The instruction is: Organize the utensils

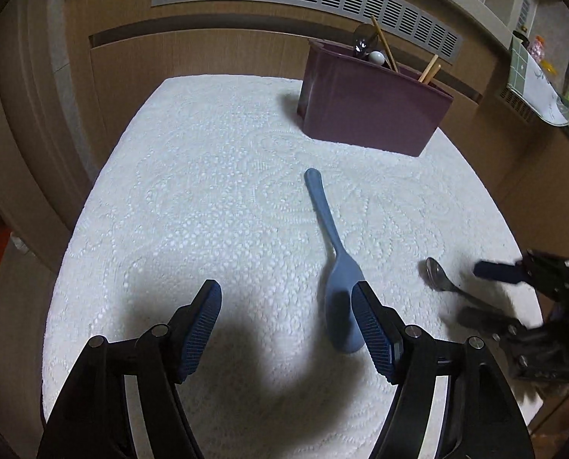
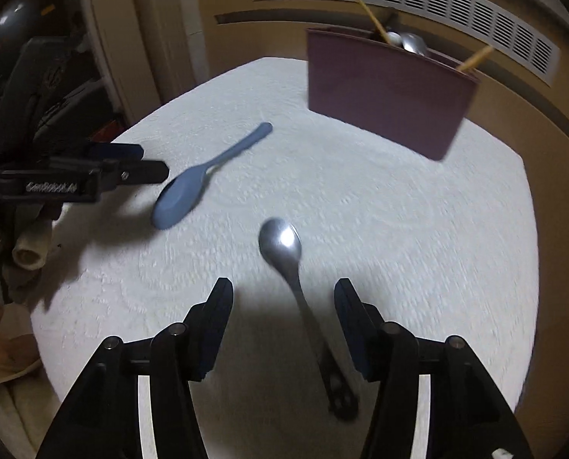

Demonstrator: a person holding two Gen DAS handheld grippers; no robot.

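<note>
The right hand-held gripper (image 2: 282, 325) hangs spread wide, the metal spoon (image 2: 295, 287) lying between its fingers on the bench (image 2: 418, 248). The left hand-held gripper (image 1: 286, 317), also agape, has the blue spoon (image 1: 336, 279) against its right finger. Closing low may snag the lacy cloth; slim handles could slip. The maroon holder (image 2: 387, 91) stands well ahead.

Matt blue plastic spoon (image 1: 338, 279), glossy metal spoon (image 2: 284, 252), rough white cloth (image 1: 207, 191).

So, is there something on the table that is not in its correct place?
Yes. A blue spoon and a metal spoon lie loose on the white cloth, while other utensils already stand in the purple holder.
</note>
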